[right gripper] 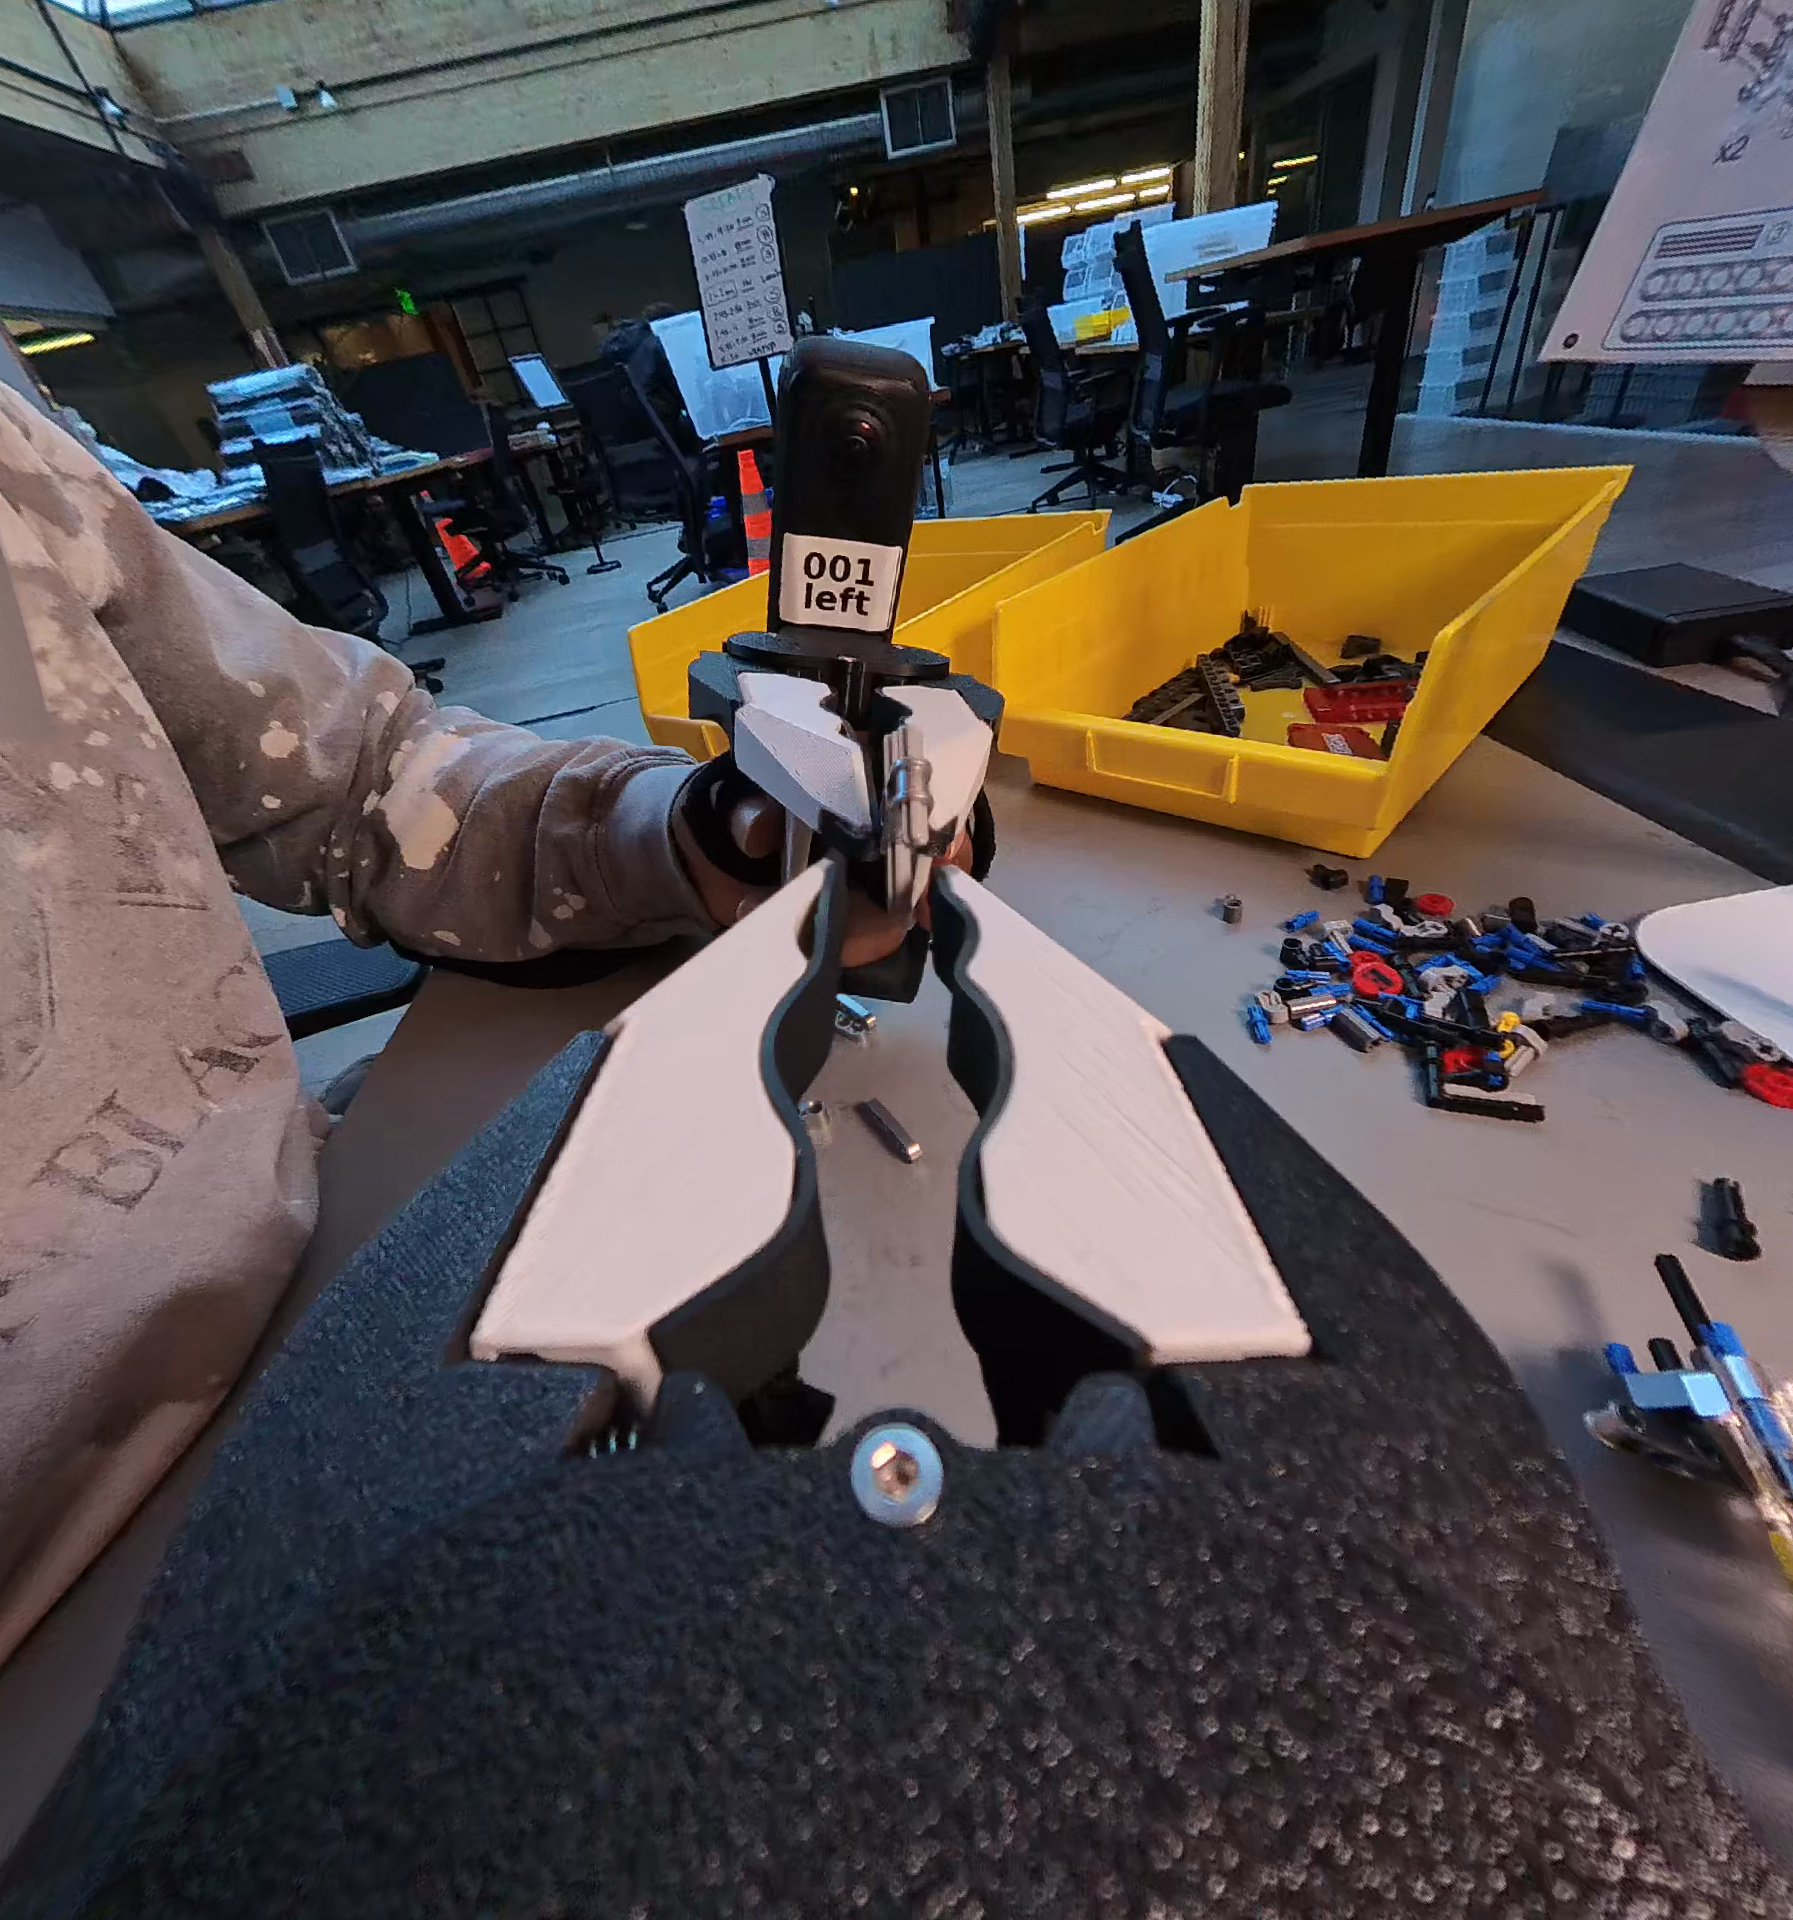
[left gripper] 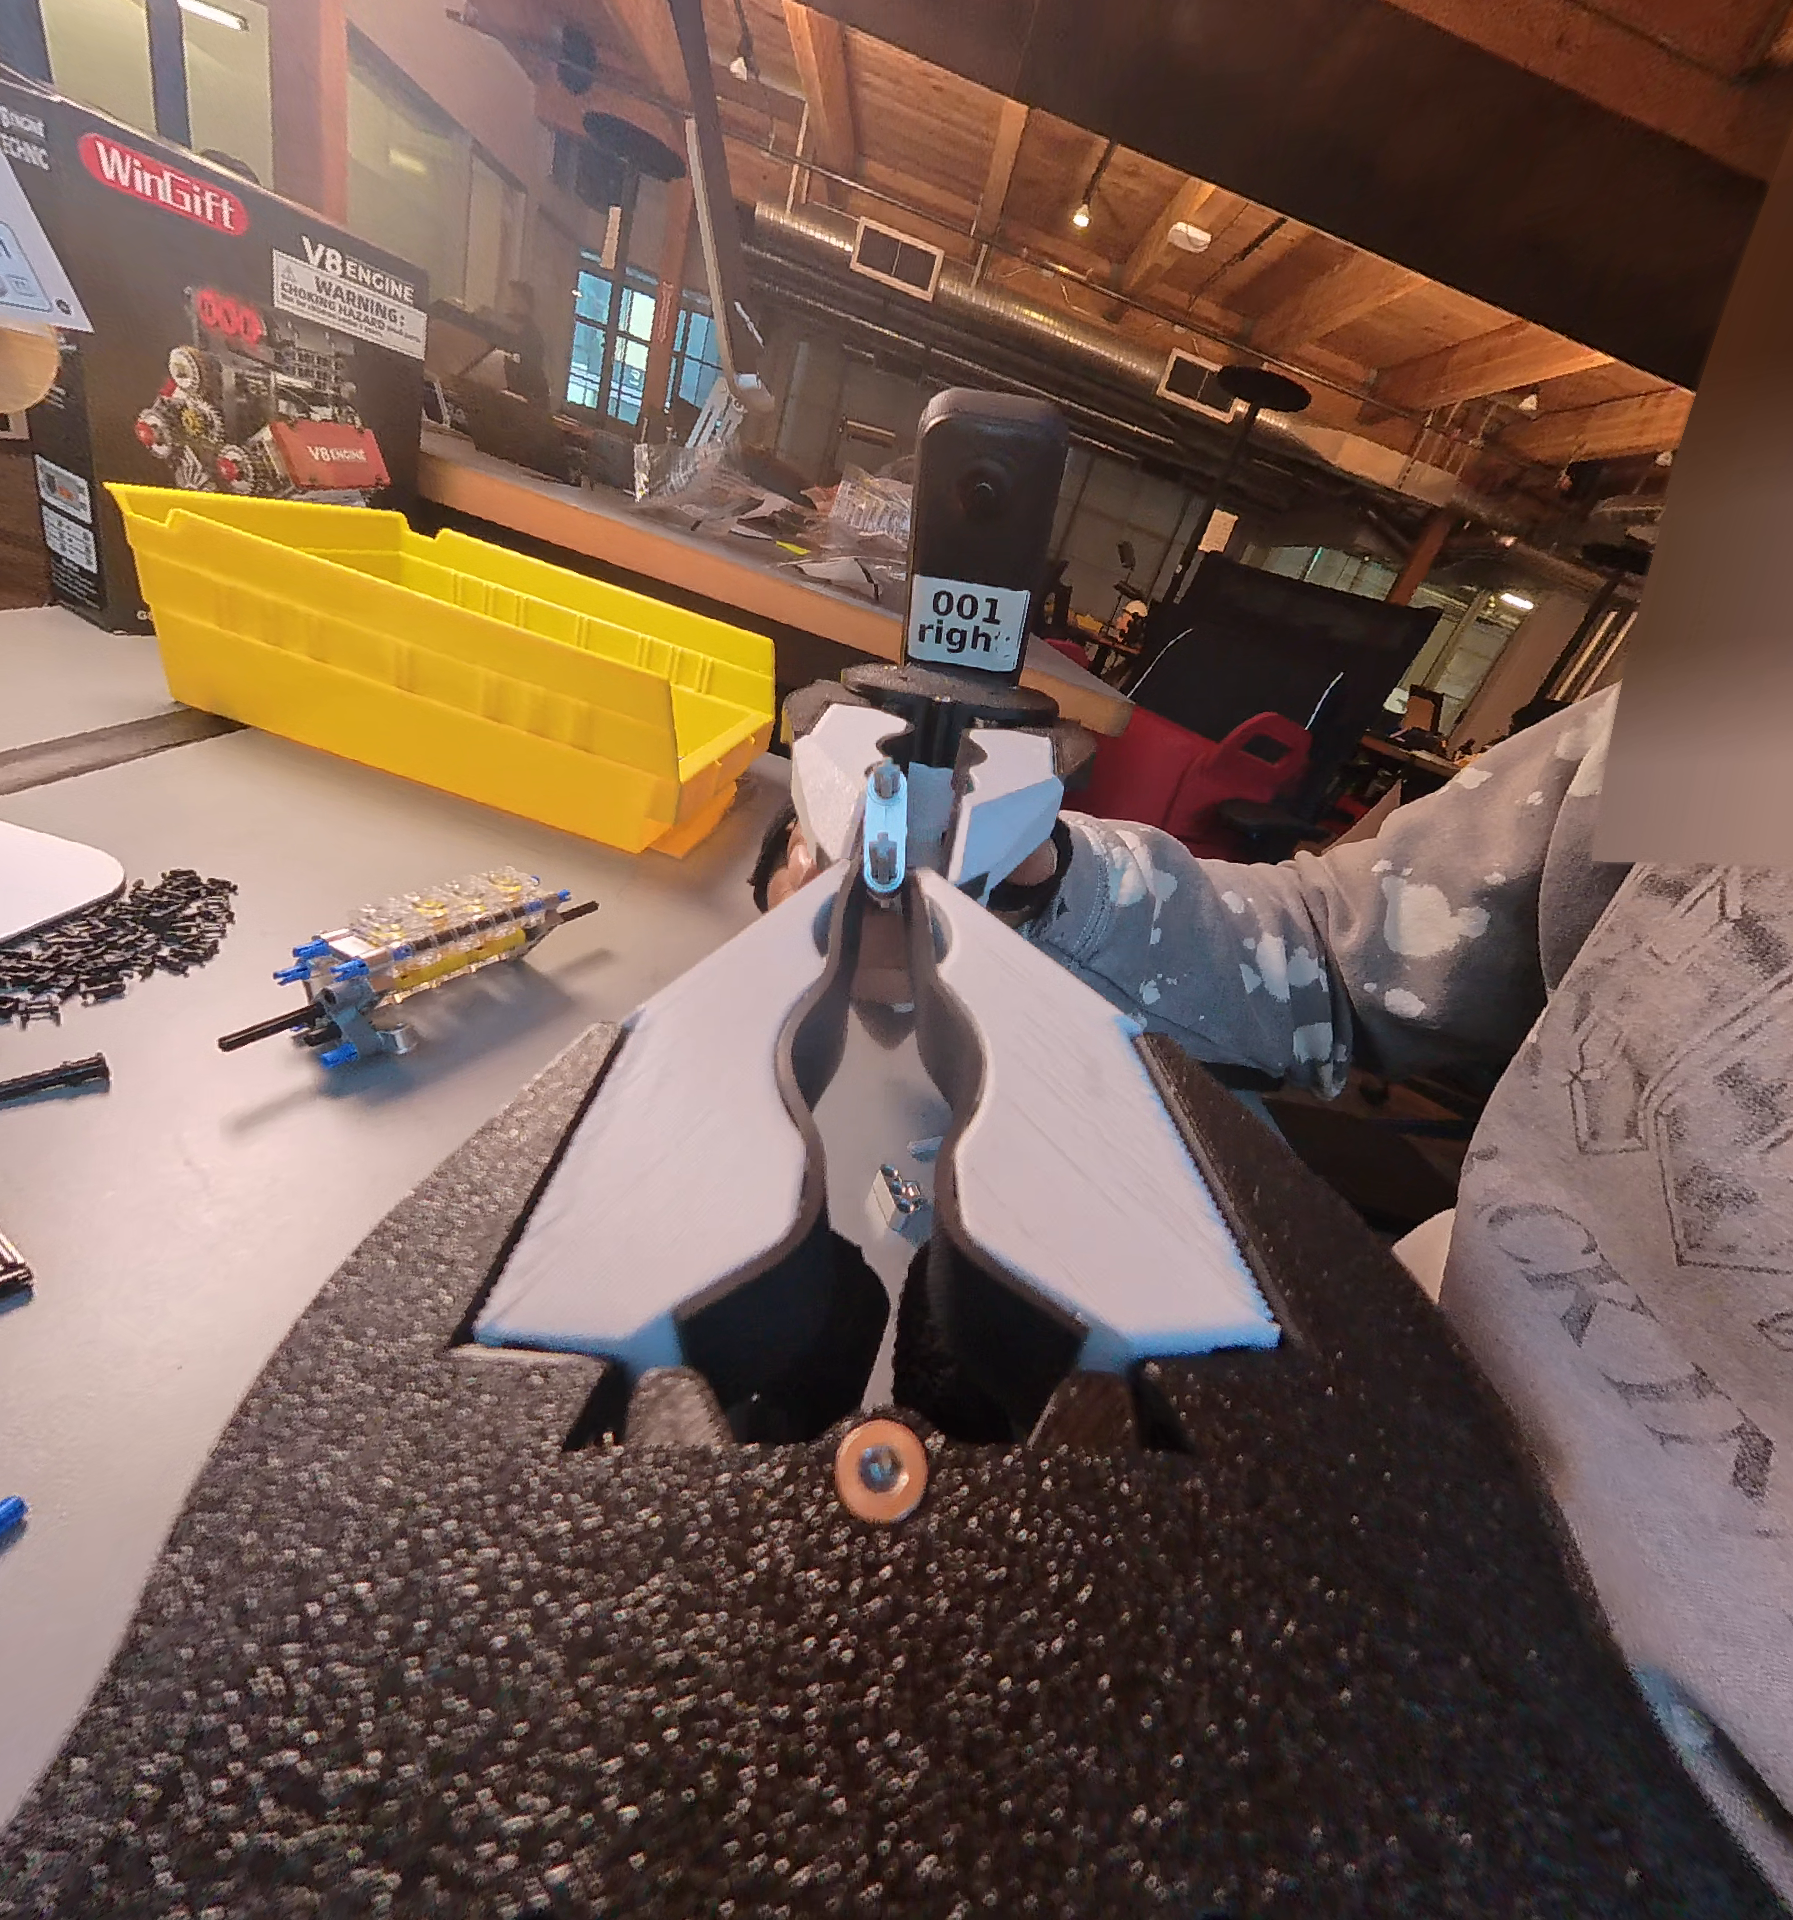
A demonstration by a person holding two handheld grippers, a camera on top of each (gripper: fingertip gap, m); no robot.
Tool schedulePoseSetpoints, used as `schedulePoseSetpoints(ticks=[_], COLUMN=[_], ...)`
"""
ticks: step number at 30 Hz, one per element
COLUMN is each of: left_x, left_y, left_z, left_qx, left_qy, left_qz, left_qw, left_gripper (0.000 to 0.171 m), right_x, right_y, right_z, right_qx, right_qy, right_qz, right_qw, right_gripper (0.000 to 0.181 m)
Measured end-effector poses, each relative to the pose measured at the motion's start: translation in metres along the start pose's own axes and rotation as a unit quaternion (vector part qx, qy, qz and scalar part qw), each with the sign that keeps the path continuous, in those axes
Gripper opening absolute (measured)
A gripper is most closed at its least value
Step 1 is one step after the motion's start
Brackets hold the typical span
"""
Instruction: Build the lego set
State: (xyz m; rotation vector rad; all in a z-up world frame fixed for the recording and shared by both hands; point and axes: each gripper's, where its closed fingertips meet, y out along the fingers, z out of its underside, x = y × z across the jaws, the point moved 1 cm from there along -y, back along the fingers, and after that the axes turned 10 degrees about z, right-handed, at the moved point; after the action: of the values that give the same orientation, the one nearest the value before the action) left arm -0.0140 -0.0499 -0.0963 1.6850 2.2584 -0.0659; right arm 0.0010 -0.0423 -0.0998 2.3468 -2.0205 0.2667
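Observation:
My left gripper (left gripper: 884, 888) is shut on a small light grey two-hole connector (left gripper: 887, 826) with dark grey pins in its holes. It pinches the connector's lower end, and the piece stands upright above the fingertips. The right gripper (left gripper: 923, 800) faces it close behind, fingers apart. In the right wrist view my right gripper (right gripper: 884, 883) is open. The connector (right gripper: 907, 805) held by the left gripper (right gripper: 871, 821) reaches down between its fingertips, with a gap showing on the left pad's side. Both grippers are held above the grey table (right gripper: 1183, 1039).
A part-built model (left gripper: 435, 945), a heap of black pins (left gripper: 71, 956), a yellow bin (left gripper: 435, 634) and a printed box (left gripper: 217, 343) lie to the left. A yellow bin with parts (right gripper: 1287, 665), mixed pieces (right gripper: 1474, 987) and small loose parts (right gripper: 892, 1127) show in the right wrist view. Only a small space, under 4 cm, lies between the two pairs of fingers.

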Motion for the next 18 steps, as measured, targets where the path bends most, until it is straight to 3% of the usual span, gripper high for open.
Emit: schedulePoseSetpoints(ticks=[7,10,14,18], left_x=[-0.005,-0.003,0.002,0.002], left_y=[0.003,0.0,-0.009,-0.006], left_z=[-0.001,0.003,0.004,0.017], left_qx=[-0.001,0.026,0.055,0.099], left_qy=[0.007,0.003,-0.008,-0.008], left_qz=[0.011,0.011,0.007,0.005], left_qw=[1.0,1.0,0.998,0.995], left_gripper=[0.006,0.008,0.026,0.018], right_x=[0.003,0.002,-0.002,0.005], right_y=[0.001,0.0,-0.001,0.005], right_z=[-0.001,0.004,0.013,0.026], right_qx=[-0.006,0.018,0.06,0.091], right_qy=[-0.002,-0.002,-0.004,-0.017], right_qz=[-0.01,-0.012,-0.004,-0.013], right_qw=[1.0,1.0,0.998,0.996], right_gripper=[0.002,0.002,0.002,0.002])
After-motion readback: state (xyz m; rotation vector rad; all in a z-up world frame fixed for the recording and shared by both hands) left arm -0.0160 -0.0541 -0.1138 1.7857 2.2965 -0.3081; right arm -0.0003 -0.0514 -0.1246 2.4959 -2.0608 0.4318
